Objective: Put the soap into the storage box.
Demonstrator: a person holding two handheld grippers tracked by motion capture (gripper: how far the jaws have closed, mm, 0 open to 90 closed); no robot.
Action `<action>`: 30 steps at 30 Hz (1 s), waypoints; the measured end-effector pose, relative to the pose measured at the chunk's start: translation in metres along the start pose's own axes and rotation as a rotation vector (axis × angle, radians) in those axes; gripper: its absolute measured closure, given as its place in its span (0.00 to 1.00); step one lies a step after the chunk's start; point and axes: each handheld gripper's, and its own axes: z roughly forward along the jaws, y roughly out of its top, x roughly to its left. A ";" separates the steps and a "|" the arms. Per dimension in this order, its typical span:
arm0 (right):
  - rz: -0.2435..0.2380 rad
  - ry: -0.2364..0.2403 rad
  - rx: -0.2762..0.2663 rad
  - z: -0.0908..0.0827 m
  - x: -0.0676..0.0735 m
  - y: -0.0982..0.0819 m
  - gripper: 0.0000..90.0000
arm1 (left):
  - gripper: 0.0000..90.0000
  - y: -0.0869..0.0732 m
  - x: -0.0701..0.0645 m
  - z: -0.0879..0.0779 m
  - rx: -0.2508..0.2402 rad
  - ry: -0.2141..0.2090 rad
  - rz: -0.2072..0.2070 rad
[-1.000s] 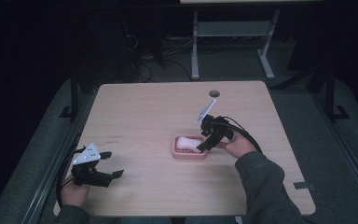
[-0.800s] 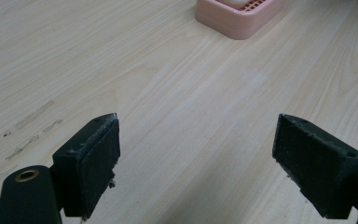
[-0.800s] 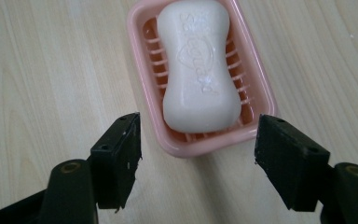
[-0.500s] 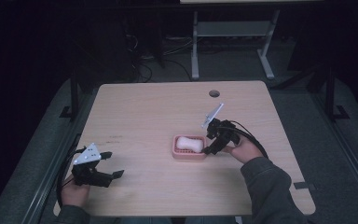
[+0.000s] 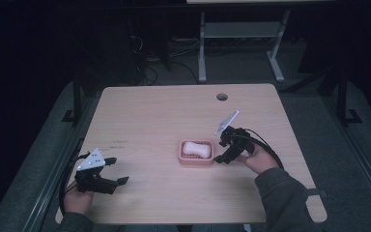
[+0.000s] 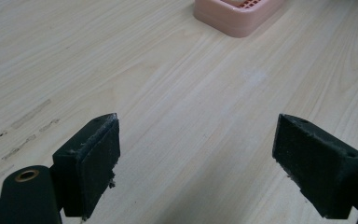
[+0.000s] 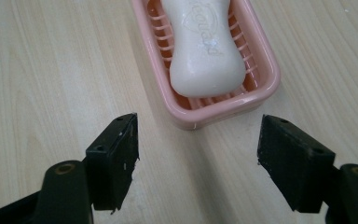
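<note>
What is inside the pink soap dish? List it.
A white bar of soap lies in the pink soap dish, on its slatted floor. The slats under the bar are covered, so anything beneath it can't be seen.

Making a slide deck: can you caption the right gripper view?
Open right gripper just short of a pink soap dish holding a white soap bar.
</note>
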 end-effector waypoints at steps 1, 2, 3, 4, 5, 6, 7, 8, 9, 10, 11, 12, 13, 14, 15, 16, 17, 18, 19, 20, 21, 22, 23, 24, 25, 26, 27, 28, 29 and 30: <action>0.000 0.001 -0.002 0.000 0.000 -0.001 0.32 | 0.16 0.000 0.000 0.000 -0.001 0.000 0.000; 0.001 -0.001 0.001 0.000 0.001 -0.002 0.32 | 0.16 0.000 0.000 0.000 -0.001 0.000 0.000; 0.001 -0.001 0.001 0.000 0.001 -0.002 0.32 | 0.16 0.000 0.000 0.000 -0.001 0.000 0.000; 0.004 -0.003 0.005 -0.001 0.001 -0.003 0.31 | 0.16 0.000 0.000 0.000 0.000 0.001 0.001; 0.005 -0.003 0.005 -0.002 0.001 -0.003 0.31 | 0.16 0.000 0.000 0.000 0.000 0.000 0.001; 0.004 -0.006 0.003 -0.003 0.002 -0.003 0.31 | 0.16 0.000 0.001 0.000 -0.001 0.001 0.002; 0.002 -0.011 0.001 -0.004 0.003 -0.004 0.31 | 0.16 0.000 0.001 -0.001 -0.001 0.001 0.002; 0.003 -0.012 -0.011 -0.005 0.004 -0.005 0.31 | 0.16 0.000 0.000 -0.001 0.000 0.001 0.001; 0.004 -0.013 -0.014 -0.006 0.004 -0.006 0.31 | 0.16 0.000 0.000 0.000 -0.001 0.001 0.001; 0.002 -0.015 -0.018 -0.007 0.004 -0.008 0.31 | 0.16 0.000 0.000 0.000 -0.002 0.001 0.003; 0.006 -0.014 -0.021 -0.007 0.005 -0.010 0.31 | 0.16 0.000 0.000 0.000 -0.002 0.001 0.002; 0.012 -0.015 -0.020 -0.008 0.005 -0.012 0.31 | 0.16 0.000 0.000 0.000 -0.002 0.001 0.001; 0.013 -0.014 -0.022 -0.008 0.005 -0.013 0.31 | 0.16 0.000 0.000 0.000 -0.002 0.001 0.001; 0.015 -0.014 -0.023 -0.008 0.006 -0.015 0.31 | 0.16 0.000 0.000 0.000 -0.001 0.002 0.002; 0.018 -0.015 -0.025 -0.008 0.006 -0.017 0.31 | 0.16 0.000 0.000 0.000 -0.002 0.002 0.001; 0.023 -0.015 -0.027 -0.009 0.006 -0.019 0.31 | 0.16 0.000 0.000 0.000 -0.001 0.002 0.002; 0.027 -0.016 -0.030 -0.009 0.006 -0.020 0.31 | 0.16 0.000 0.000 -0.001 0.003 0.002 0.003; 0.028 -0.017 -0.030 -0.009 0.005 -0.022 0.31 | 0.16 0.000 0.000 0.000 0.002 0.002 0.003; 0.038 -0.014 -0.024 -0.010 0.005 -0.023 0.31 | 0.16 0.000 0.000 0.000 0.001 0.002 0.003; 0.035 -0.017 -0.027 -0.010 0.005 -0.024 0.31 | 0.16 0.000 0.000 0.000 0.001 0.002 0.003; 0.036 -0.021 -0.031 -0.011 0.005 -0.025 0.31 | 0.16 0.000 0.000 0.000 -0.001 0.002 0.001; 0.048 -0.021 -0.033 -0.012 0.006 -0.026 0.31 | 0.16 0.000 0.000 0.000 -0.002 0.002 0.001; 0.039 -0.023 -0.037 -0.012 0.005 -0.027 0.31 | 0.16 0.000 0.000 0.000 -0.003 0.002 0.001; 0.044 -0.021 -0.038 -0.012 0.006 -0.029 0.31 | 0.16 0.000 0.000 0.000 -0.004 0.002 0.001; 0.046 -0.021 -0.035 -0.012 0.006 -0.030 0.31 | 0.16 0.000 0.000 0.000 -0.005 0.002 0.001; 0.045 -0.023 -0.036 -0.012 0.006 -0.032 0.31 | 0.16 0.000 0.000 0.000 -0.006 0.002 0.000; 0.052 -0.022 -0.036 -0.012 0.006 -0.034 0.31 | 0.16 0.000 0.000 0.000 -0.005 0.002 0.000; 0.055 -0.022 -0.037 -0.011 0.006 -0.036 0.31 | 0.16 -0.001 0.000 0.000 -0.005 0.002 0.000; 0.058 -0.019 -0.040 -0.011 0.007 -0.037 0.31 | 0.16 0.000 0.000 0.000 -0.003 0.002 0.003; 0.062 -0.018 -0.040 -0.011 0.007 -0.038 0.31 | 0.16 0.000 0.000 0.000 -0.001 0.002 0.005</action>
